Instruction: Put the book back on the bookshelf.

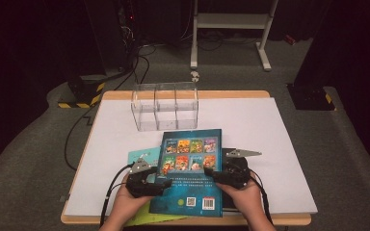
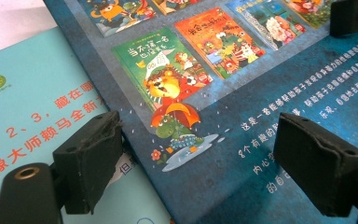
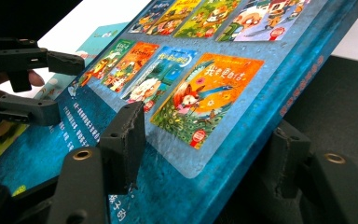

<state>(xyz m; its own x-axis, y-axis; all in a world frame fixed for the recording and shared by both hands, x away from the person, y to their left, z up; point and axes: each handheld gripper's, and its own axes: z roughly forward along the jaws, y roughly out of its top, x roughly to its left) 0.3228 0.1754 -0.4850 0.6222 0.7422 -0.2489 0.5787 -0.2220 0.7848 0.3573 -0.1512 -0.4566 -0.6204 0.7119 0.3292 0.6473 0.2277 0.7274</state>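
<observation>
right gripper (image 1: 211, 172): jaws straddle the blue picture book's (image 1: 192, 166) right edge, not clamped yet
left gripper (image 1: 161, 183): open over its left edge
book: near worktop (image 1: 250, 120) edge, atop other books
left to do: lift, file in clear organizer (image 1: 165, 106)

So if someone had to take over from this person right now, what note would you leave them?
Left hand-held gripper: open, jaws straddling the blue book's left edge, one over the teal book beneath.
Right hand-held gripper: one jaw over the blue cover, one under the right edge; I cannot tell whether it is gripping.
Things: the blue book lies on top of the pile at the table's near edge. The clear three-slot organizer stands at the far side, empty.
Done: both grippers are at the book.
Left: probably grip, lift and stand the book in a slot, then the others.
</observation>
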